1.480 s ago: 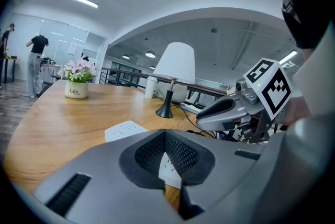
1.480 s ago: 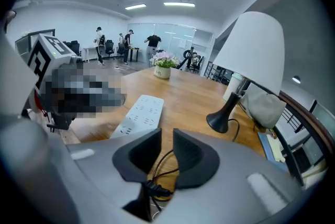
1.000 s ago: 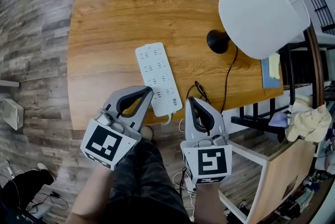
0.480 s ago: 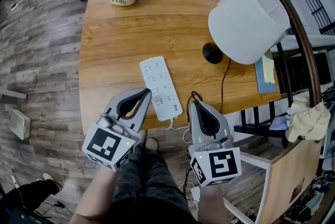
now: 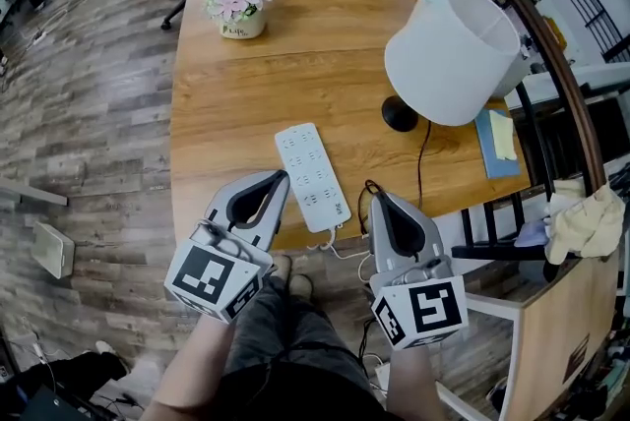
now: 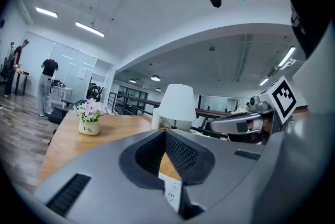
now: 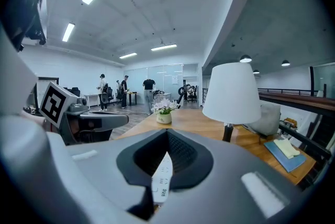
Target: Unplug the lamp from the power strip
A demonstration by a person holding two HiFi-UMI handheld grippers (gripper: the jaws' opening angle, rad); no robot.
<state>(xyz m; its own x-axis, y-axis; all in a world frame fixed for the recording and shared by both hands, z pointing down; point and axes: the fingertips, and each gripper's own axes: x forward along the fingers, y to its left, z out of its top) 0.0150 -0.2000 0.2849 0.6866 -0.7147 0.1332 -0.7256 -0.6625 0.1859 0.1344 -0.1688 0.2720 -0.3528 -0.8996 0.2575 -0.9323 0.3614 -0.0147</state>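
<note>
A white power strip lies flat near the front edge of the wooden table; I see no plug in its sockets. The lamp, with a white shade and black base, stands at the right. Its black cord runs to the table edge and ends in a loop by my right gripper. That gripper is shut and empty, just right of the strip. My left gripper is shut and empty at the strip's near left. Both gripper views show the strip through the jaw window.
A pot of pink flowers stands at the table's far side. A blue book with yellow notes lies behind the lamp. A white cable hangs from the strip's near end. A railing and a white stand are at right.
Both grippers have risen in front of the table edge, still shut and empty. The head view has tilted up, so more of the table's far side shows.
</note>
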